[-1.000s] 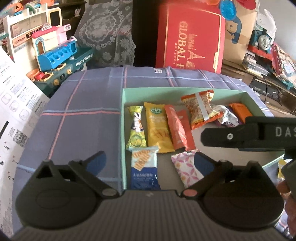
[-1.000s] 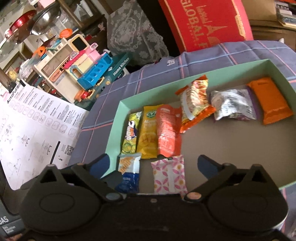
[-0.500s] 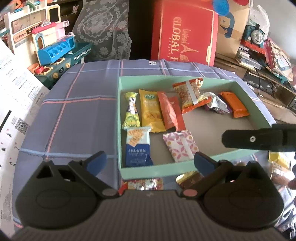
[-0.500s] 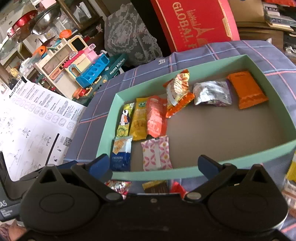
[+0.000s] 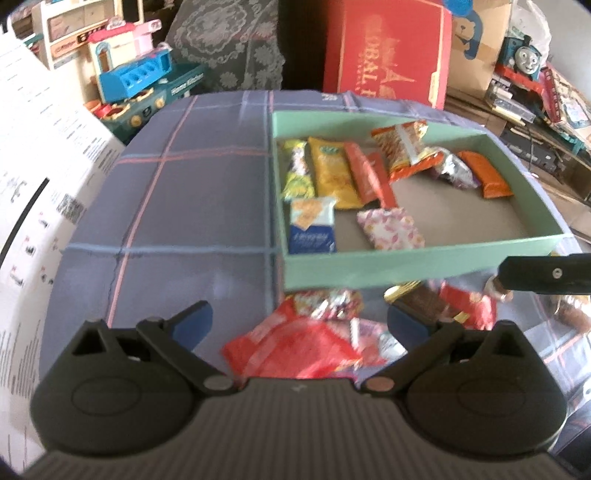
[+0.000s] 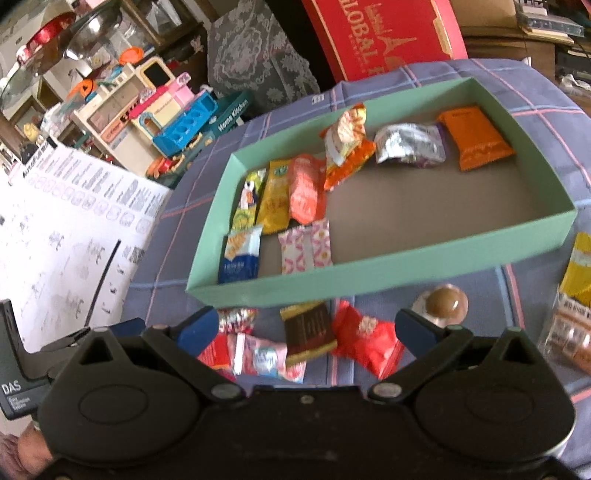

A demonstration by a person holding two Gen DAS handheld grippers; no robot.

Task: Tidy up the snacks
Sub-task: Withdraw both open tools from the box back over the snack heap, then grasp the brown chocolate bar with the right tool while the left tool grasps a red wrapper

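Note:
A mint-green tray (image 5: pixel 406 266) (image 6: pixel 369 269) on the plaid cloth holds several snack packets, among them a blue cracker pack (image 5: pixel 313 230) (image 6: pixel 239 258) and a pink floral pack (image 5: pixel 391 229) (image 6: pixel 306 245). Loose snacks lie on the cloth in front of the tray: a red packet (image 5: pixel 291 350), a brown chocolate bar (image 6: pixel 308 332), a red pouch (image 6: pixel 365 341) and a round brown candy (image 6: pixel 445 301). My left gripper (image 5: pixel 295 325) is open and empty above the red packet. My right gripper (image 6: pixel 306 326) is open and empty above the chocolate bar.
A white instruction sheet (image 5: pixel 33 192) (image 6: pixel 66 236) lies left of the cloth. A red gift box (image 5: pixel 384 70) (image 6: pixel 380 33) and toy kitchen (image 5: pixel 129 74) (image 6: pixel 166 110) stand behind. Yellow and brown packets (image 6: pixel 576 295) lie at the right edge.
Both grippers have pulled back from over the tray toward the near side. The loose snacks in front of the tray have come into view. Both stay open and empty.

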